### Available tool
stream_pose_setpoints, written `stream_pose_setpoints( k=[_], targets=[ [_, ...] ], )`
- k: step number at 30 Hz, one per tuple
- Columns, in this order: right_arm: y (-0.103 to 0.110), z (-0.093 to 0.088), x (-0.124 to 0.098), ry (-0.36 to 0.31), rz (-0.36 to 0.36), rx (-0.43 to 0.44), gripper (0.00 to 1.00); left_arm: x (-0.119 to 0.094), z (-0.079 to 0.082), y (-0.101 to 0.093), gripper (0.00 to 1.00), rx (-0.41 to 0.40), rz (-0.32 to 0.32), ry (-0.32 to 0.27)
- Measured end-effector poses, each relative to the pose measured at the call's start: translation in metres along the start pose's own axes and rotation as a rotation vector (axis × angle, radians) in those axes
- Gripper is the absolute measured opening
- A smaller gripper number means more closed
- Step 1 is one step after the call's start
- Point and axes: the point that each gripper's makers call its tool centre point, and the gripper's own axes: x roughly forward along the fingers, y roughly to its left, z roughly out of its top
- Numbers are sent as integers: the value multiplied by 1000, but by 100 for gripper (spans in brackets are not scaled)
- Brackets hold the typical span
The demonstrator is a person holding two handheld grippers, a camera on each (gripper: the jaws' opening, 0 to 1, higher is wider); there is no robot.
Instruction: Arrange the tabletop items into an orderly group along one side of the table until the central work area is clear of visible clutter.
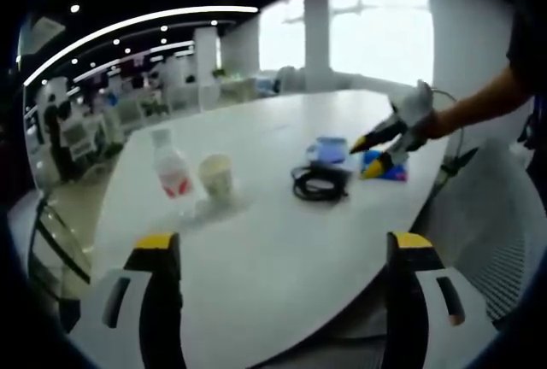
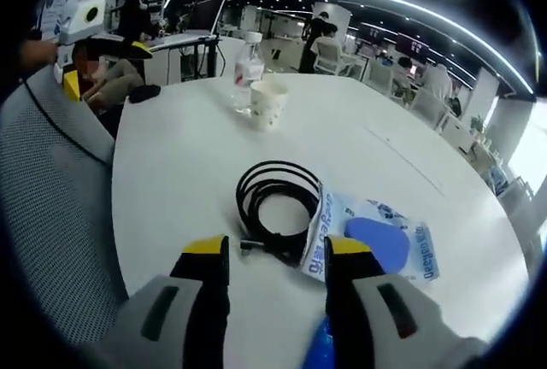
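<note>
Left gripper (image 1: 284, 254): jaws spread wide apart, nothing between them, held over the near part of the white table (image 1: 282, 275). Ahead of it and slightly to its left stand a plastic bottle (image 1: 172, 166) with a red label and a paper cup (image 1: 216, 178), just beside each other, both upright. Ahead and to its right lies a coiled black cable (image 1: 320, 184), with a blue-and-white packet (image 1: 328, 149) just beyond the coil. The right gripper (image 1: 371, 157) enters from the right, held by a gloved hand (image 1: 416, 111), its yellow tips over a blue item (image 1: 383, 166) near the table edge.

Right gripper (image 2: 275, 254): jaws apart, clamped on nothing. The cable (image 2: 275, 205) lies directly ahead between the 2 tips, its end plug near the left tip. The packet (image 2: 372, 241) touches the coil on its right side, beside the right tip. A blue object (image 2: 318, 348) shows low between the jaws; its nature cannot be determined. The bottle (image 2: 249, 67) and cup (image 2: 267, 102) stand well ahead, across the table (image 2: 179, 164).
</note>
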Motion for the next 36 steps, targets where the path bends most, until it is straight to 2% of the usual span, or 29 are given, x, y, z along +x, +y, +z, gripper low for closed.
stream_pose_setpoints(
  k=[10,21,29,36],
  targets=[
    [6,-2,20,25,42,16,44,0,-1,1,97,-1,0,1],
    [7,-1,35,29,49,54,40,0,-2,1,96,-4,1,8],
    [16,-2,48,63,109,-15,34,0,-4,1,95,-7,-2,15],
    [19,-1,55,74,137,-1,28,0,-4,2,95,-11,1,18]
  ],
)
